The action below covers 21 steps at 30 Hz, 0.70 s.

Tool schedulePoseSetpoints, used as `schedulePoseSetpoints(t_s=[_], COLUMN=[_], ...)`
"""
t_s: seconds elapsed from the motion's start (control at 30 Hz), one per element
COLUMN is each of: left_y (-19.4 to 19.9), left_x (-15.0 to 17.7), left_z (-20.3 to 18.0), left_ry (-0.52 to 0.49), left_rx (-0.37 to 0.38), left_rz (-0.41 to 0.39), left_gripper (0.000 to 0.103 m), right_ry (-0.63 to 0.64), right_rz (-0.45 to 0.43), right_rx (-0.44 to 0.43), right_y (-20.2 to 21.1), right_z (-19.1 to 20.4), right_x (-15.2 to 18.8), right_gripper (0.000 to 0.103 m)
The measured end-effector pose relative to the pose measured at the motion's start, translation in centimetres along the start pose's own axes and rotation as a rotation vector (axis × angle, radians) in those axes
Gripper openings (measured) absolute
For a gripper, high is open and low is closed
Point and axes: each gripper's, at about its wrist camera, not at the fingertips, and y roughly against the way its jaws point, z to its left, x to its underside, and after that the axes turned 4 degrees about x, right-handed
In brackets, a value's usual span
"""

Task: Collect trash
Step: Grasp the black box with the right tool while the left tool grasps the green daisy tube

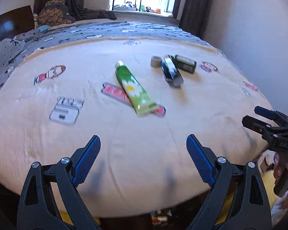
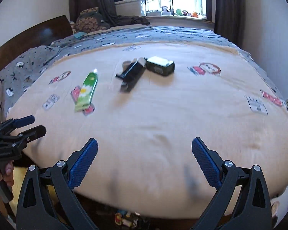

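On the cream blanket lie a green tube with a daisy print (image 1: 134,89) (image 2: 87,91), a long black box (image 1: 171,70) (image 2: 132,74), a dark green box (image 1: 185,63) (image 2: 160,65) and a small grey tape roll (image 1: 156,61), which is mostly hidden behind the black box in the right wrist view. My left gripper (image 1: 143,145) is open and empty above the bed's near edge; it also shows in the right wrist view (image 2: 31,124). My right gripper (image 2: 144,148) is open and empty, seen also in the left wrist view (image 1: 254,116). Both are well short of the items.
The cream blanket (image 1: 124,143) (image 2: 172,124) covers the near part of the bed, with a grey patterned quilt (image 1: 86,32) behind. A dark wooden headboard (image 2: 38,32) stands at left, a window and curtains at the back, a wall at right. Clutter lies on the floor below the bed's edge.
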Motion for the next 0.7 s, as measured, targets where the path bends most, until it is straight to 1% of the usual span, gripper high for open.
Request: schedulePoseSetpoints(t_s=[0.07, 0.2, 0.3, 0.47, 0.57, 0.63, 0.7], left_y=[-1.0, -3.8, -6.4, -10.0, -11.8, -13.0, -14.2], left_x=[-1.8, -4.5, -5.8, -7.7, -8.4, -9.0, -9.6], left_z=[0.3, 1.2, 1.8, 2.9, 3.6, 3.9, 4.1], left_ry=[-0.003, -0.023, -0.028, -0.003, 0.031, 0.039, 0.046], left_rx=[-0.025, -0.083, -0.110, -0.127, -0.132, -0.136, -0.128], left_rz=[-0.014, -0.022, -0.001, 0.026, 0.042, 0.052, 0.073], left_gripper=[0.086, 0.086, 0.085, 0.085, 0.082, 0.079, 0.077], right_ry=[-0.005, -0.016, -0.030, -0.045, -0.102, -0.110, -0.107], right_rz=[-0.007, 0.013, 0.023, 0.034, 0.080, 0.104, 0.131], right_rx=[0.010, 0.002, -0.020, -0.014, -0.027, -0.010, -0.001], right_y=[-1.7, -5.9, -8.9, -12.9, -15.4, -16.8, -18.0], right_z=[0.3, 1.2, 2.0, 3.1, 3.1, 3.3, 3.4], right_x=[-2.2, -5.7, -7.7, -10.4, -11.4, -11.8, -12.0], right_gripper=[0.099, 0.098, 0.098, 0.097, 0.086, 0.081, 0.072])
